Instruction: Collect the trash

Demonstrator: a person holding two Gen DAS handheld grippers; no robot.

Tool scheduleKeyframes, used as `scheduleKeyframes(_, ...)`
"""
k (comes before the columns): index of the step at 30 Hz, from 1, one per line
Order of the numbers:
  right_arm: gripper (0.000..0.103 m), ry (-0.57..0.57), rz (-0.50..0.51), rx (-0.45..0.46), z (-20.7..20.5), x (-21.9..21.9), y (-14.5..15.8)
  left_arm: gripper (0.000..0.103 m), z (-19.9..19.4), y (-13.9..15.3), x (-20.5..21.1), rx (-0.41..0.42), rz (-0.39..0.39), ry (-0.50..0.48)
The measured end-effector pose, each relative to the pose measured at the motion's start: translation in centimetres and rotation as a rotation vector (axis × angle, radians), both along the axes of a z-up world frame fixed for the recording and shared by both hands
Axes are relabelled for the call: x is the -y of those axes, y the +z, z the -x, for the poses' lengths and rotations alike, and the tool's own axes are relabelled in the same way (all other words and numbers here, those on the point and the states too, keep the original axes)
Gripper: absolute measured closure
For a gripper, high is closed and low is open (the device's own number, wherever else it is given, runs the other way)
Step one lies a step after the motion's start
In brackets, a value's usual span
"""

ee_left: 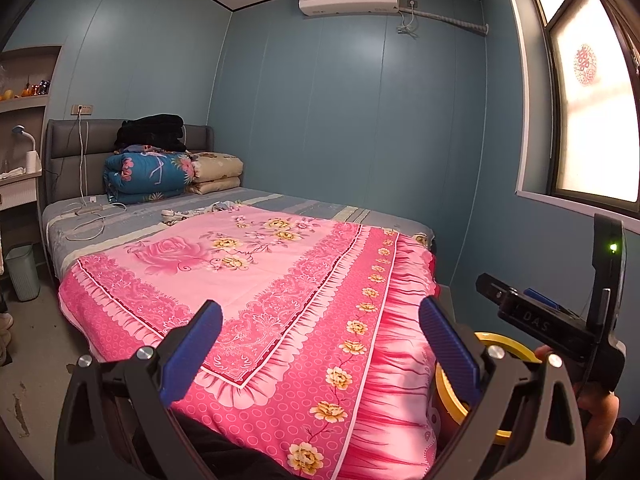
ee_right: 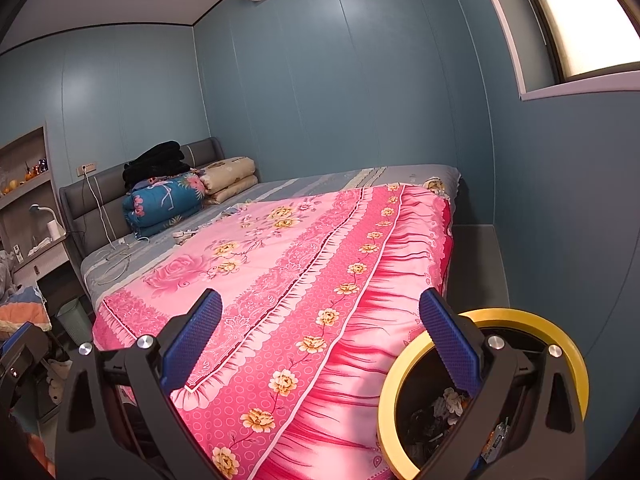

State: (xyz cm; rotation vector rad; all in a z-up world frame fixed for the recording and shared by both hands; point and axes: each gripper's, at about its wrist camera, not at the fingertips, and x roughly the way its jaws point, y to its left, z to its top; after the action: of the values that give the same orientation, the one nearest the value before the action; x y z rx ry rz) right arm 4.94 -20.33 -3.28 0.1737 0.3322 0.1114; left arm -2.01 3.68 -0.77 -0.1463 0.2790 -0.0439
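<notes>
**Bin at my right, litter far up the bed**

The yellow-rimmed bin (ee_right: 404, 376) stands on the floor at the bed's foot corner, low and just beside my right gripper (ee_right: 320, 344), with wrappers already inside. Small scraps (ee_left: 176, 215) lie on the bed (ee_left: 256, 264) well up toward the folded quilts (ee_left: 148, 176), ahead and slightly left of both grippers. My left gripper (ee_left: 320, 348) looks nearer to them. Both grippers are spread wide, holding nothing.
</notes>
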Motion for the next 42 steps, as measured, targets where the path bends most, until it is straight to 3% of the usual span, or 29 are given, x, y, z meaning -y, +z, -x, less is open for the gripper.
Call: scheduleKeyframes(42, 0.008, -0.008, -0.004, -0.026, -0.33, 0.16, -0.55, 0.008, -0.70, -0.98, 0.05, -0.034, 0.010, -0.029)
